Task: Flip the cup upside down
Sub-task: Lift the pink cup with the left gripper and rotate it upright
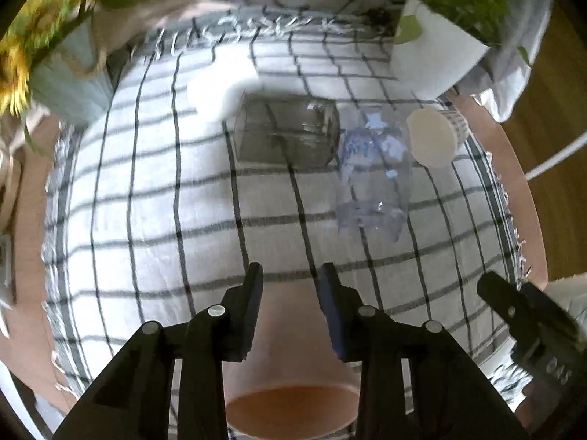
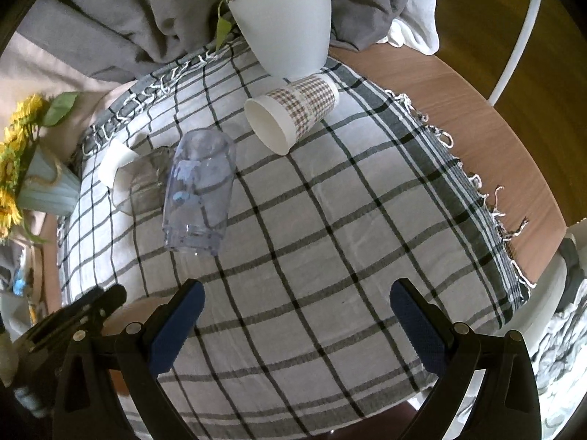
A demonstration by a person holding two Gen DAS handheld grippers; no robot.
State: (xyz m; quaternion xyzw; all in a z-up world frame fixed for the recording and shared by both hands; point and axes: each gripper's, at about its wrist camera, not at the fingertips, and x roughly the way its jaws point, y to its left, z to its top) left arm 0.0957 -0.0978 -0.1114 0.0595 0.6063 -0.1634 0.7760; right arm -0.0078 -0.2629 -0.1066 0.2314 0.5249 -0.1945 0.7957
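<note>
Over the checked cloth [image 2: 330, 256], left gripper [image 1: 291, 275] is clamped on the pink cup [image 1: 293, 359], lifted mid-flip with its mouth toward the camera; next needs rotation, mouth-down placement; right gripper [image 2: 297, 304] hangs released.

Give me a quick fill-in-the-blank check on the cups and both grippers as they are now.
1. The left gripper is shut on the ____ cup.
2. The right gripper is ____ and holds nothing.
3. The checked paper cup lies on its ____ near the white plant pot.
4. The clear plastic cup rests on the checked ____.

Missing words: pink; open; side; cloth
</note>
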